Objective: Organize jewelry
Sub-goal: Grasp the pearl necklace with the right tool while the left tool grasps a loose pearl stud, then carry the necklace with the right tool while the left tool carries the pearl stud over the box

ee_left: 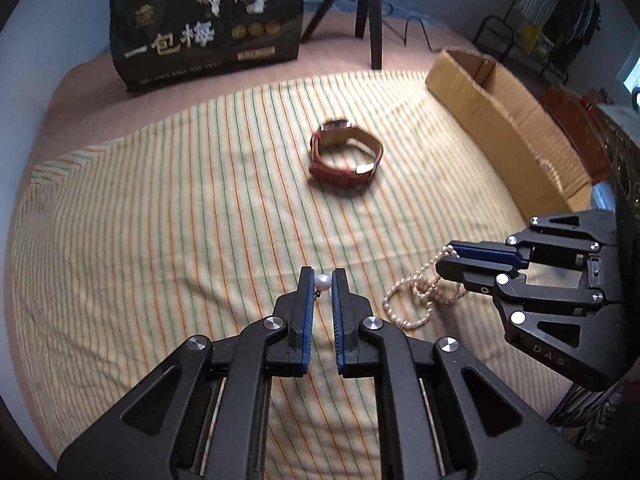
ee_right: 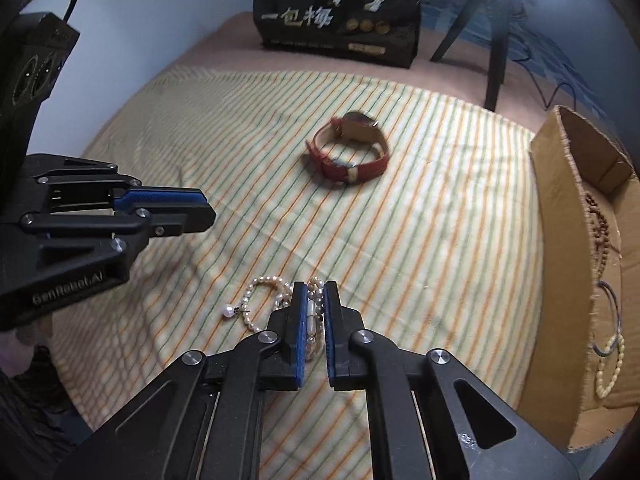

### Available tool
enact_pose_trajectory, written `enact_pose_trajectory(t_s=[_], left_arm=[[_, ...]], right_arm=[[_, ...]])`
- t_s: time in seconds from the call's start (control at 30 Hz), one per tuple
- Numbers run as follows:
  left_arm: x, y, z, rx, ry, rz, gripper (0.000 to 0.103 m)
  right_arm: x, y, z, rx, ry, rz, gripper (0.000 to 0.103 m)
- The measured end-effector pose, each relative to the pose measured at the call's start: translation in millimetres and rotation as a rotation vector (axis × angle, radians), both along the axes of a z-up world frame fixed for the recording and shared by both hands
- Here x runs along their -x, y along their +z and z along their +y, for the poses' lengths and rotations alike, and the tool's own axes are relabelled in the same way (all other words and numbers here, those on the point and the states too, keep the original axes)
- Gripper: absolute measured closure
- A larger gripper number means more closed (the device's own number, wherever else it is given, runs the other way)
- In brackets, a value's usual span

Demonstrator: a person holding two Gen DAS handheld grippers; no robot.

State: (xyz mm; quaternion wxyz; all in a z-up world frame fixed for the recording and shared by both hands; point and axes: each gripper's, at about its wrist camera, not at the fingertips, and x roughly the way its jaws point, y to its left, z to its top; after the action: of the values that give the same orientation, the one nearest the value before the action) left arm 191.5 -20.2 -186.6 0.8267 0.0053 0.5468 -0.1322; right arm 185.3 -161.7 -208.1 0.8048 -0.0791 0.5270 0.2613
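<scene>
dim, warm light from behind; heavy fisheye bending, dark vignetted corners.

surface: striped cloth (ee_left: 160, 220) | on it: red watch (ee_left: 346, 154), pearl strand (ee_left: 416, 300), cardboard box (ee_left: 512, 120)

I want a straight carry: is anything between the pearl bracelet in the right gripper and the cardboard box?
Nothing visible. Only striped cloth lies between the pearl bracelet and the cardboard box; the red watch sits farther back.
</scene>
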Motion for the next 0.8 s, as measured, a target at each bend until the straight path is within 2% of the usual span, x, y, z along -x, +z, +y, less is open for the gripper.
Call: enact_pose_trajectory(t_s=[0.43, 0.8], left_arm=[[-0.1, 53.9, 2.7, 0.101, 0.039, -0.113, 0.096], [-6.1, 100.4, -35.5, 0.184, -0.005, -0.213, 0.096]], right_arm=[[0.8, 57.5, -19.7, -0.091, -0.035, -0.108, 0.097], [-7.0, 121.3, -53.5, -0.139, -0.106, -0.248, 0.097]])
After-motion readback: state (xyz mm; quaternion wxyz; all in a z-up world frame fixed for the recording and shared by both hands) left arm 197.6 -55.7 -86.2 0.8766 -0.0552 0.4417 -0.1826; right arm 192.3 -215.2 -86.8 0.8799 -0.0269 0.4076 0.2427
